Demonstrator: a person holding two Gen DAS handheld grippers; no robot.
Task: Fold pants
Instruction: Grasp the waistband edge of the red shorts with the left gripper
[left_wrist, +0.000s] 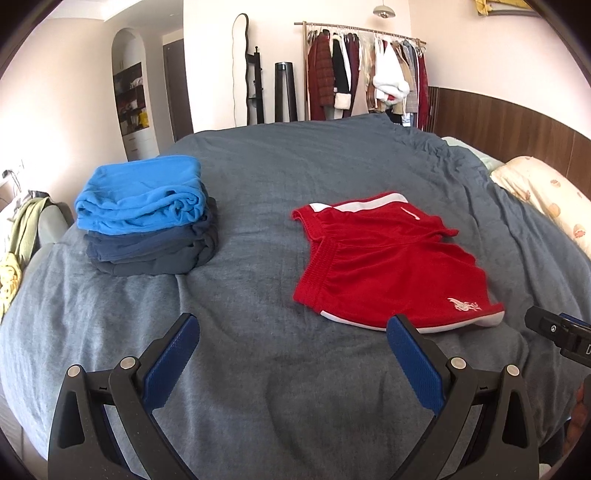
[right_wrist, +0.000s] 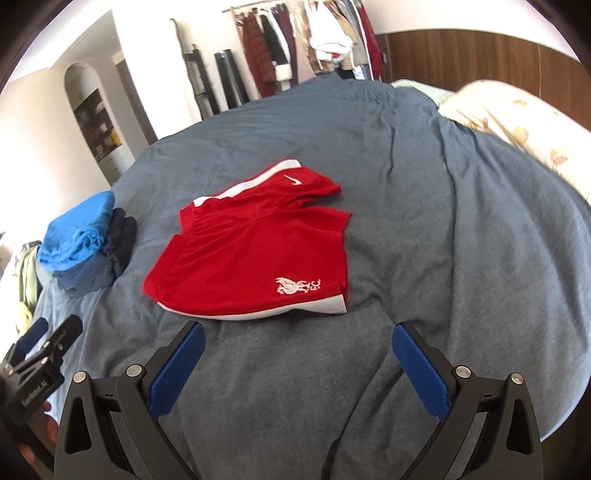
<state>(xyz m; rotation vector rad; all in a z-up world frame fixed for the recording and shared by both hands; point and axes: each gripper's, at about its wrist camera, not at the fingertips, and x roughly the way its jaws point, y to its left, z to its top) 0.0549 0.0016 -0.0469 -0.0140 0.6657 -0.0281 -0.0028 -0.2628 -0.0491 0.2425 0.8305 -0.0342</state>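
Observation:
Red shorts (left_wrist: 384, 266) with white trim and a white crest lie on the grey bedspread (left_wrist: 280, 369), one leg folded over the other. The right wrist view shows the same red shorts (right_wrist: 258, 254) just beyond the fingers. My left gripper (left_wrist: 293, 332) is open above the bedspread, nothing between its blue pads, and its right finger (left_wrist: 413, 362) sits near the shorts' hem. My right gripper (right_wrist: 297, 339) is open too, hovering in front of the white hem. Each gripper shows at the edge of the other's view: the right gripper (left_wrist: 557, 336), the left gripper (right_wrist: 40, 354).
A stack of folded pants (left_wrist: 147, 218), bright blue on top and dark blue beneath, sits on the bed's left side, and the folded stack (right_wrist: 85, 243) also shows in the right wrist view. A patterned pillow (left_wrist: 546, 195) lies at the right. A clothes rack (left_wrist: 365, 74) stands behind the bed.

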